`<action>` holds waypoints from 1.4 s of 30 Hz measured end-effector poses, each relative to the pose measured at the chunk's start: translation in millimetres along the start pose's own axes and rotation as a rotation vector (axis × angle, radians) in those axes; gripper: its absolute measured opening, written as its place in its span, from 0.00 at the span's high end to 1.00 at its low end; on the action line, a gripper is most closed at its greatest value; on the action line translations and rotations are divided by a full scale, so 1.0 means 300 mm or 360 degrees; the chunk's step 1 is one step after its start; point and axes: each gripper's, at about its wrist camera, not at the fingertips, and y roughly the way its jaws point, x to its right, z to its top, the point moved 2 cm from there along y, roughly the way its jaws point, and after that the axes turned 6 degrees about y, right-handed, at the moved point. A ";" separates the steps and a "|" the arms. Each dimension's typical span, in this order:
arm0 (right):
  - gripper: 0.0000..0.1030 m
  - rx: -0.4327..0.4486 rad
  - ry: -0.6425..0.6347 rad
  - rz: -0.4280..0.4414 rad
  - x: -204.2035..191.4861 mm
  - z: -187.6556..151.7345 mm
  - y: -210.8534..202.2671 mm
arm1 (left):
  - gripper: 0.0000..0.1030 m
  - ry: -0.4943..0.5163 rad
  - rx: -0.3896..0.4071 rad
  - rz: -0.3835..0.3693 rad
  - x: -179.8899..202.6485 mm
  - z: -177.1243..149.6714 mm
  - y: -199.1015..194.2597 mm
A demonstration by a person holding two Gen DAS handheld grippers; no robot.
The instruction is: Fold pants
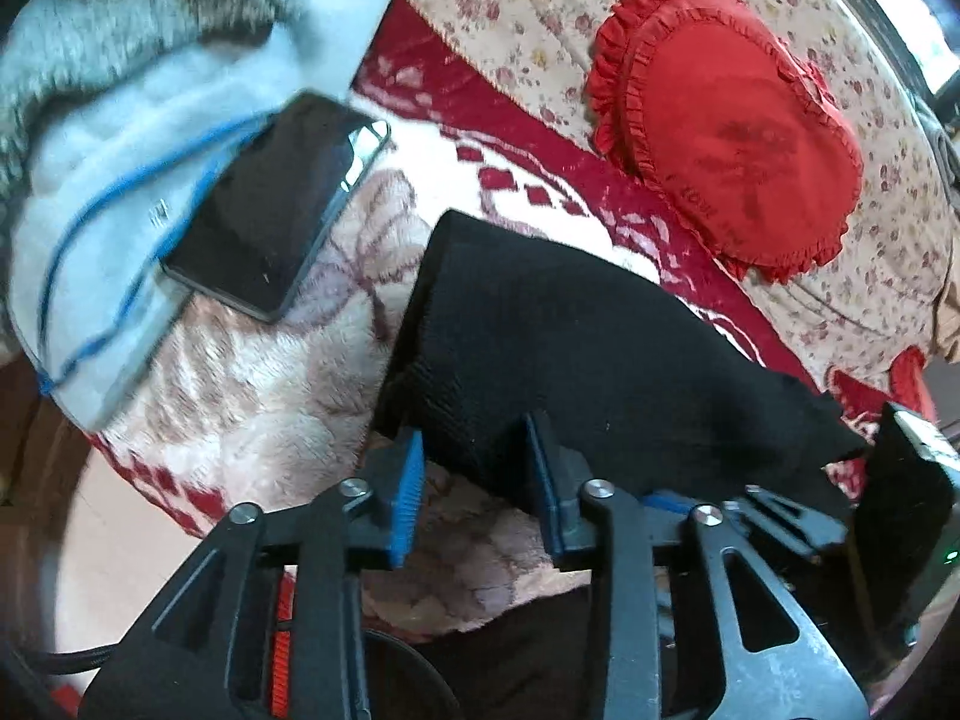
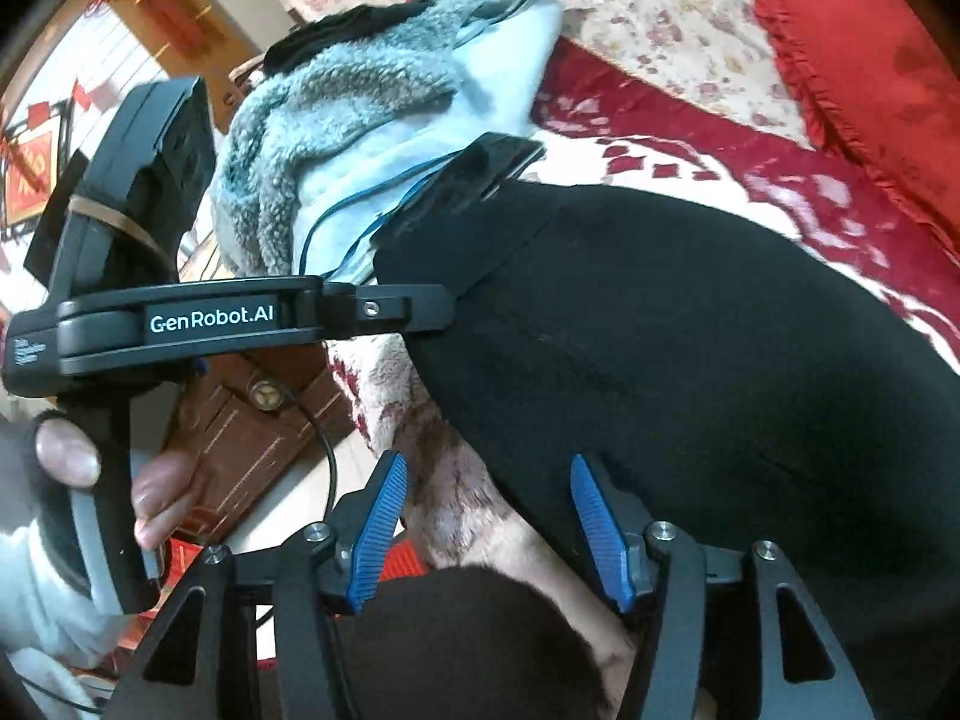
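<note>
The black pants (image 1: 570, 348) lie folded on a plush red-and-white blanket (image 1: 258, 414). My left gripper (image 1: 474, 480) hovers at their near corner, its blue pads apart. The corner's edge lies between the tips, and neither pad presses it. In the right wrist view the pants (image 2: 690, 330) fill the middle and right. My right gripper (image 2: 489, 519) stands wide open over their near edge, gripping nothing. A hand (image 2: 66, 450) holds the left gripper (image 2: 447, 307), which reaches in from the left to the pants' far corner.
A black phone (image 1: 276, 204) with a blue cable rests on a light blue fleece garment (image 1: 108, 168) just left of the pants. A red heart-shaped cushion (image 1: 732, 144) lies on the floral sheet (image 1: 528, 12) behind. The bed's edge and a brown wooden panel (image 2: 240, 438) lie to the left.
</note>
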 end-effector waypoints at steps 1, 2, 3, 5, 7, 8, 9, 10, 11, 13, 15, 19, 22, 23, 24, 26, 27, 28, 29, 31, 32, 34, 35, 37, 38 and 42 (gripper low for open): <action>0.46 0.0020 -0.0001 -0.0032 0.006 -0.005 -0.023 | 0.69 0.0028 0.0033 0.0039 0.012 0.003 -0.016; 0.46 0.0047 -0.0003 -0.0067 0.014 -0.012 -0.050 | 0.67 0.0050 0.0066 0.0069 0.022 0.006 -0.033; 0.46 0.0089 0.0012 -0.0108 0.031 -0.023 -0.094 | 0.61 0.0063 0.0088 0.0082 0.029 0.008 -0.047; 0.47 0.0161 0.0074 -0.0146 0.078 -0.043 -0.172 | 0.52 0.0071 0.0127 0.0075 0.040 0.013 -0.067; 0.47 0.0217 0.0147 -0.0182 0.134 -0.072 -0.250 | 0.48 0.0090 0.0176 0.0077 0.062 0.018 -0.093; 0.47 0.0254 0.0197 -0.0224 0.175 -0.097 -0.303 | 0.46 0.0102 0.0202 0.0084 0.077 0.019 -0.106; 0.47 0.0280 0.0236 -0.0265 0.208 -0.116 -0.340 | 0.42 0.0108 0.0216 0.0080 0.087 0.023 -0.110; 0.47 0.0316 0.0304 -0.0330 0.258 -0.144 -0.394 | 0.37 0.0119 0.0236 0.0061 0.106 0.024 -0.117; 0.47 0.0337 0.0352 -0.0364 0.289 -0.158 -0.425 | 0.35 0.0136 0.0243 0.0036 0.128 0.024 -0.116; 0.47 0.0423 0.0530 -0.0443 0.397 -0.211 -0.523 | 0.34 0.0181 0.0218 0.0011 0.178 0.025 -0.090; 0.47 0.0504 0.0713 -0.0483 0.496 -0.256 -0.601 | 0.34 0.0245 0.0162 -0.0010 0.235 0.027 -0.040; 0.47 0.0649 0.1017 -0.0542 0.677 -0.328 -0.715 | 0.34 0.0354 0.0018 -0.0056 0.330 0.017 0.066; 0.47 0.0713 0.1130 -0.0532 0.766 -0.340 -0.753 | 0.34 0.0425 -0.0036 -0.0047 0.394 0.013 0.114; 0.47 0.0734 0.1179 -0.0523 0.803 -0.340 -0.759 | 0.34 0.0437 -0.0045 -0.0044 0.407 0.013 0.124; 0.47 0.0746 0.1222 -0.0512 0.830 -0.344 -0.761 | 0.34 0.0443 -0.0058 -0.0045 0.420 0.016 0.135; 0.47 0.0749 0.1379 -0.0436 0.905 -0.346 -0.754 | 0.34 0.0447 -0.0072 -0.0050 0.429 0.014 0.140; 0.47 0.0760 0.1433 -0.0375 0.926 -0.347 -0.746 | 0.34 0.0447 -0.0077 -0.0050 0.433 0.014 0.141; 0.53 0.0799 0.1469 -0.0271 0.949 -0.347 -0.740 | 0.34 0.0445 -0.0081 -0.0046 0.434 0.013 0.141; 0.58 0.0829 0.1470 -0.0204 0.958 -0.341 -0.735 | 0.34 0.0442 -0.0082 -0.0043 0.432 0.011 0.141; 0.81 0.0823 0.1415 -0.0233 0.949 -0.323 -0.728 | 0.34 0.0431 -0.0086 -0.0036 0.424 0.009 0.133; 0.87 0.0806 0.1342 -0.0308 0.925 -0.314 -0.733 | 0.34 0.0424 -0.0086 -0.0035 0.421 0.008 0.129; 0.95 0.0793 0.1240 -0.0381 0.873 -0.314 -0.751 | 0.34 0.0410 -0.0084 -0.0044 0.413 0.008 0.119; 0.95 0.0792 0.1205 -0.0402 0.857 -0.323 -0.765 | 0.34 0.0402 -0.0080 -0.0052 0.410 0.007 0.112; 0.95 0.0809 0.1159 -0.0427 0.801 -0.357 -0.818 | 0.34 0.0391 -0.0072 -0.0070 0.406 0.005 0.099; 0.95 0.0833 0.1145 -0.0414 0.759 -0.388 -0.862 | 0.34 0.0388 -0.0067 -0.0076 0.405 0.004 0.094; 0.95 0.0847 0.1096 -0.0453 0.651 -0.497 -0.963 | 0.34 0.0379 -0.0068 -0.0093 0.409 -0.002 0.087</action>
